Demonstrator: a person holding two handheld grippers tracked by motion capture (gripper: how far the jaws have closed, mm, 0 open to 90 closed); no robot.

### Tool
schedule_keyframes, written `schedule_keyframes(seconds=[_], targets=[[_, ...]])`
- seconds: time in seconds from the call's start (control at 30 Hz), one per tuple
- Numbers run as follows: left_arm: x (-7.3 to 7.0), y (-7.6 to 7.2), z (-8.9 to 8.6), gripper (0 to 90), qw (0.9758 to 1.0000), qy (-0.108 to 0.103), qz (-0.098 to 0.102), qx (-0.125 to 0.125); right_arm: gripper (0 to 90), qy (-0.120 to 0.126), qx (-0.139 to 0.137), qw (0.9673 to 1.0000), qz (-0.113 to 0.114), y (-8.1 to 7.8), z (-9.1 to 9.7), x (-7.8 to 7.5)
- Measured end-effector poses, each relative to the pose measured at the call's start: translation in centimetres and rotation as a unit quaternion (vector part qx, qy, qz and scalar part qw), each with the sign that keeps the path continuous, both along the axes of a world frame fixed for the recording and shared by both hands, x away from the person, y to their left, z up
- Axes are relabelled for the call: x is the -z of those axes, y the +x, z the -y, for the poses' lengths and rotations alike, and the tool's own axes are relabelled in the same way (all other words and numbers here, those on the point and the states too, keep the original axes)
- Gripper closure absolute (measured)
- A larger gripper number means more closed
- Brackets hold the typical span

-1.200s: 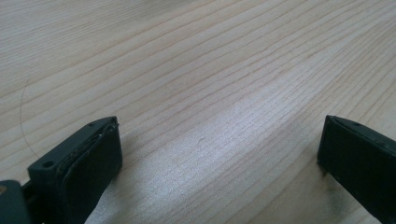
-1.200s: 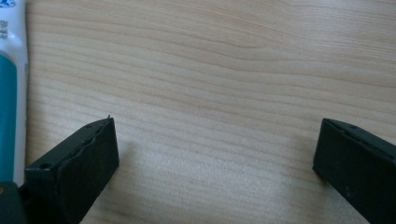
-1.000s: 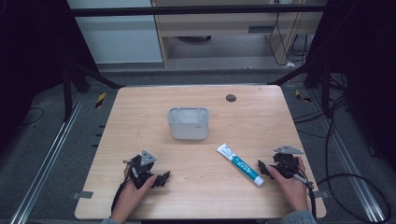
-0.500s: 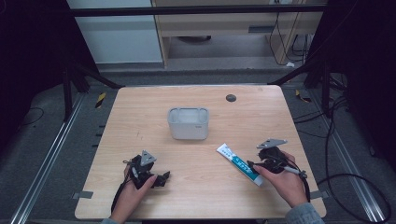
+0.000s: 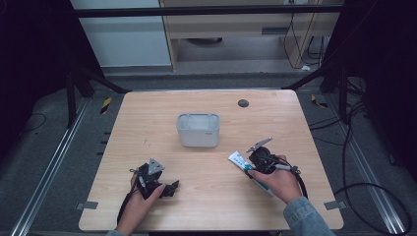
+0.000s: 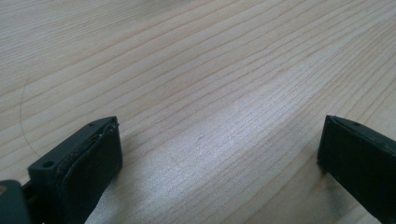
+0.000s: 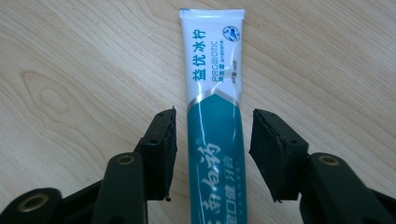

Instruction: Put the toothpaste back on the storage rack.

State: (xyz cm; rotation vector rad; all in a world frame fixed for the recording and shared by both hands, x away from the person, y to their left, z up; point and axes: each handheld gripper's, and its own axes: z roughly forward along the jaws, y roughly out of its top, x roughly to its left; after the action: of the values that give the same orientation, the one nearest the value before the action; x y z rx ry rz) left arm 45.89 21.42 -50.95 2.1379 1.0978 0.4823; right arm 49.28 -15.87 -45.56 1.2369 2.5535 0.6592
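table [image 5: 147, 123]: light wood-grain top, rectangular, bare grain under both grippers; small dark round spot [image 5: 243, 103] set toward far edge, beyond and right of bin
room: dim; grey floor around table, metal rails along both sides, dark frame legs at far corners, cables [image 5: 364, 147] trailing on floor right of table, pale cabinet and wooden shelf unit past far edge
bin [image 5: 198, 130]: small grey open-top box, rounded corners, stood near table centre; contents could not be told from high view, inside looked pale
toothpaste tube [image 7: 215, 116]: white and teal, lay flat on table, near side of bin and to its right, well apart from it; flat crimped end pointed toward bin, cap end hidden under right hand
right gripper [image 7: 212, 154]: held over tube, right of bin and nearer to person; jaws straddled tube mid-length, one pad [image 7: 163, 140] on each side, thin gap left on both sides, pads not pressing; jaws had just been closing, narrowed about halfway, tube between them
left gripper [image 6: 219, 154]: rested low at near-left of table, left of bin and well apart from it; jaws spread wide, bare wood between them, nothing held
hands: one on each gripper, forearms entered from near edge; denim sleeve [image 5: 305, 219] on right arm
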Motion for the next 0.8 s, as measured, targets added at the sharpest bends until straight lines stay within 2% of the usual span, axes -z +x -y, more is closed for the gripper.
schedule_keyframes(seconds=[0.3, 0.53, 0.8], targets=[[0.0, 0.0, 0.0, 0.0, 1.0000, 0.000, 0.000, 0.000, 56.0, -0.001, 0.016, 0.9992, -0.037, 1.9, -0.9, 0.8], [0.0, 0.0, 0.0, 0.0, 1.0000, 0.000, 0.000, 0.000, 55.3, -0.002, 0.018, 0.9987, -0.047, 2.4, -1.1, 1.2], [0.0, 0.0, 0.0, 0.0, 1.0000, 0.000, 0.000, 0.000, 55.9, -0.014, 0.014, 0.9985, -0.051, 2.8, -1.7, 1.2]])
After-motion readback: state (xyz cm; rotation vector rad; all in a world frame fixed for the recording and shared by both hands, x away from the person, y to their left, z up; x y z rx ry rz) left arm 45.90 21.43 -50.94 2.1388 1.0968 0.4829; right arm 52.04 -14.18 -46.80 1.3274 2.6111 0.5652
